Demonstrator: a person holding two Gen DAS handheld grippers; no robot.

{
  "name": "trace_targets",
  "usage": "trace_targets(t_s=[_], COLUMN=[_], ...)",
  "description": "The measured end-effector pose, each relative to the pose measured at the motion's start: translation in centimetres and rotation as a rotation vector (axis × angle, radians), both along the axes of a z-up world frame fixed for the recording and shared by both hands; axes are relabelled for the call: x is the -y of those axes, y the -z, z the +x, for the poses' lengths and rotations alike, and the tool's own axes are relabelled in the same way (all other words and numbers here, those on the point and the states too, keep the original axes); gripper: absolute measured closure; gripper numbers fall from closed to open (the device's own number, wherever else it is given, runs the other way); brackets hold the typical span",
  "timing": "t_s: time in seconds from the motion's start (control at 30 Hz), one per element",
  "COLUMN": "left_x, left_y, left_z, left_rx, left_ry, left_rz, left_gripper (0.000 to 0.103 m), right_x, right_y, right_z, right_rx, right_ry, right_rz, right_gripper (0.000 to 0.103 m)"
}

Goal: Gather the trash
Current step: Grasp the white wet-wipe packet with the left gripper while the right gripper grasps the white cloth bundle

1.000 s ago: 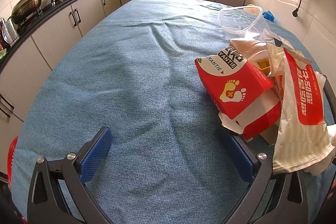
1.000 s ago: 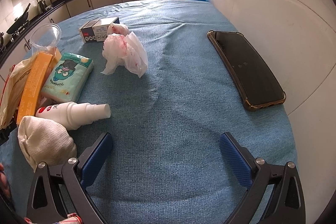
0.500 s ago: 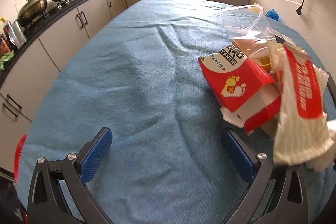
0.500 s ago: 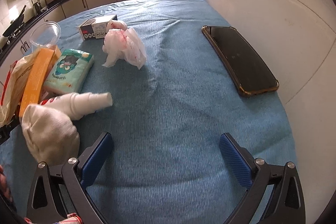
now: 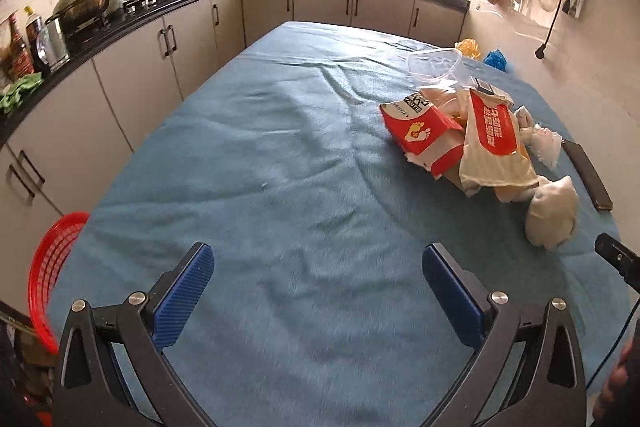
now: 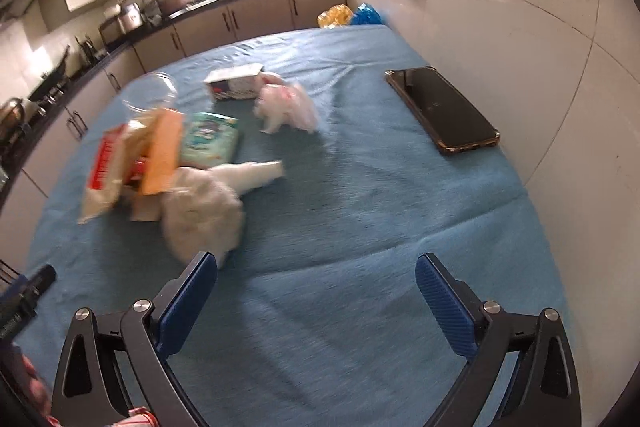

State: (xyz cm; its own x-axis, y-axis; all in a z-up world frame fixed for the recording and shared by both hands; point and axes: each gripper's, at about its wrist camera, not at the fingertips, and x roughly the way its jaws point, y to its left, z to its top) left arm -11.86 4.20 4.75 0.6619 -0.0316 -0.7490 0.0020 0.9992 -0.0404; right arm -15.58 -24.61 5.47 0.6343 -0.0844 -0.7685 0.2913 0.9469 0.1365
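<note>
Here, the blue tablecloth (image 5: 280,155) fills most of what I see from both wrists, covering a long table that runs toward the kitchen cabinets (image 5: 192,39). A red plastic basket (image 5: 48,267) sits off the table's near left edge, below the cloth line. The trash lies in one heap on the right part of the cloth in my left view: a red and white carton with a footprint mark (image 5: 420,135) rests against a cream bag with a red stripe (image 5: 492,147), and a clear plastic cup (image 5: 436,65) lies tipped behind them. From my right wrist the same heap is at left, blurred: an orange box (image 6: 162,151) leans over it, a teal tissue pack (image 6: 210,139) lies just beside, a white spray bottle (image 6: 256,177) lies flat pointing right, and a white balled cloth (image 6: 204,215) sits nearest me. Farther back, a crumpled white wrapper with pink marks (image 6: 288,105) lies beside a small carton (image 6: 236,85). A dark phone (image 6: 442,109) lies well apart, near the wall. My left gripper (image 5: 318,291) is spread wide over bare cloth, holding nothing. My right gripper (image 6: 316,299) is spread too, empty, its left finger close to the balled cloth.
</note>
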Motion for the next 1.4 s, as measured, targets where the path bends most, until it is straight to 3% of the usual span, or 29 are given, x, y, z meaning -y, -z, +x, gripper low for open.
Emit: trace_targets(t_s=[0.2, 0.5, 0.93, 1.4], left_x=[-0.6, 0.4, 0.4, 0.6], left_y=[-1.3, -3.6, -4.4, -4.6], left_z=[-2.4, -5.0, -7.0, -8.1], left_rx=[0.044, 0.155, 0.194, 0.212], left_ry=[-0.011, 0.001, 0.003, 0.003], left_rz=[0.019, 0.143, 0.144, 0.156], left_gripper=[0.000, 0.000, 0.000, 0.000], right_x=[-2.2, -3.9, -6.0, -5.5], right_y=[-0.9, -2.0, -4.8, -5.3], right_z=[-1.1, -2.1, -4.9, -6.0], right_rx=[0.099, 0.132, 0.261, 0.293], right_ry=[-0.025, -0.037, -0.085, -0.072], right_rz=[0.035, 0.018, -0.062, -0.061], right_gripper=[0.002, 0.002, 0.002, 0.002])
